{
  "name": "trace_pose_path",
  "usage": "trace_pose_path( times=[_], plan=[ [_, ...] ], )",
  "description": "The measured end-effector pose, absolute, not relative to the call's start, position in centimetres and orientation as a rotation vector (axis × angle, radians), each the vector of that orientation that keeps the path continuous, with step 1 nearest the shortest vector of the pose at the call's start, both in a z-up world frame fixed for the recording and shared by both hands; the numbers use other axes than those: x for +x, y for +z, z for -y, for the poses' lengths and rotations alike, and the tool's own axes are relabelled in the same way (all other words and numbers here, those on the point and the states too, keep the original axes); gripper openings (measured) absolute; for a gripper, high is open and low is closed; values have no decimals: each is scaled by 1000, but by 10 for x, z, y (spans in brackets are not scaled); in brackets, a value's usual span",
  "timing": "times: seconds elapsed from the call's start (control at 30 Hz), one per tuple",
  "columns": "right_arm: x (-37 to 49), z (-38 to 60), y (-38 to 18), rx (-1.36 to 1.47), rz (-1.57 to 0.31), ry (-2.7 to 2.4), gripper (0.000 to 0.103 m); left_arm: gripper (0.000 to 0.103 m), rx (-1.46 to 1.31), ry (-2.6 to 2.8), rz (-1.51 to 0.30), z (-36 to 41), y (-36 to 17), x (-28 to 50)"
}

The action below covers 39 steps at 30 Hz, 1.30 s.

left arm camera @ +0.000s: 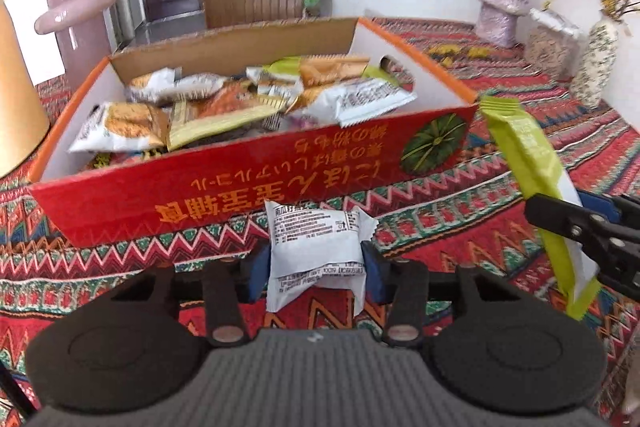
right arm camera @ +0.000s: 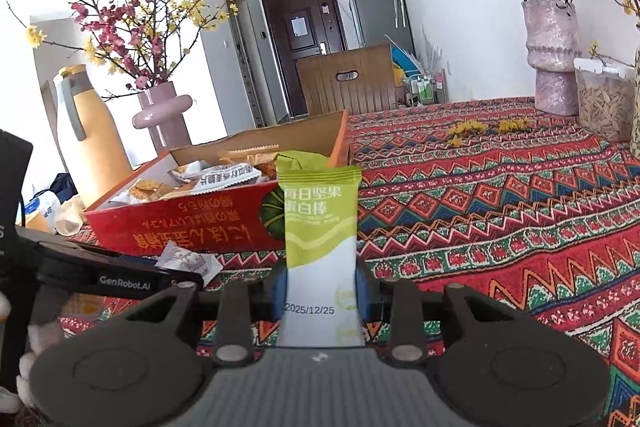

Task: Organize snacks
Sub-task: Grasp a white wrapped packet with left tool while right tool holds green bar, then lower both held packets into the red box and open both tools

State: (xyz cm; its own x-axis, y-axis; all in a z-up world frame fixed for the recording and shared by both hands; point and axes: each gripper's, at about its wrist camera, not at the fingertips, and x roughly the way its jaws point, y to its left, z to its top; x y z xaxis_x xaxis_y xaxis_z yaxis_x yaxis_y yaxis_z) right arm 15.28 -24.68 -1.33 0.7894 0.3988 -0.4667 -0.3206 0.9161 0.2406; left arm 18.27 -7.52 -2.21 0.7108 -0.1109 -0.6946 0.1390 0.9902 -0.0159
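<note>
One red snack box; roughly ten packets inside, the heap too jumbled to count. One white packet, one green nut bar. Three vases.

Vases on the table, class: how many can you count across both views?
3: a pink ring vase behind the snack box, a tall textured one far right, a patterned one at the edge; others may be hidden.

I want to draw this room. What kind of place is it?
Probably someone's home, a dining or living area: a table under a patterned cloth, vases of flowers, a front door down the hall, and a box of snacks.
</note>
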Motion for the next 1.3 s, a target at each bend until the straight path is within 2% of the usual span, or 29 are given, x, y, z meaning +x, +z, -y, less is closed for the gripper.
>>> trace_pose_path(
  times=[0.2, 0.47, 0.8, 0.9, 0.97, 1.0, 1.03, 1.1, 1.13, 1.17, 1.2, 1.23, 1.3],
  plan=[
    [151, 237, 9, 102, -483, 410, 32, 48, 32, -155, -644, 62, 13, 160],
    [189, 197, 51, 24, -401, 450, 33, 49, -13, -36, -526, 27, 51, 183],
    [283, 159, 54, -14, -468, 355, 33, 49, -43, 102, -545, -4, 41, 240],
    [304, 154, 44, -23, -506, 329, 33, 54, -49, 115, -556, -9, 32, 246],
    [310, 152, 38, -21, -526, 323, 34, 71, -50, 112, -549, -11, 29, 245],
    [312, 152, 36, -10, -535, 333, 37, 85, -52, 115, -543, -11, 28, 244],
    [313, 153, 34, 0, -543, 343, 40, 94, -54, 122, -528, -13, 28, 241],
    [311, 154, 34, 26, -536, 358, 45, 101, -57, 119, -509, -16, 30, 235],
    [309, 156, 35, 38, -530, 366, 58, 103, -62, 115, -505, -18, 30, 235],
    [306, 157, 36, 49, -521, 372, 67, 103, -66, 111, -502, -19, 31, 232],
    [302, 157, 38, 52, -511, 376, 84, 103, -69, 107, -500, -20, 31, 229],
    [297, 157, 40, 51, -499, 378, 96, 103, -70, 107, -501, -21, 33, 226],
    [284, 158, 44, 52, -476, 391, 103, 103, -76, 103, -493, -23, 35, 217]
  ],
)
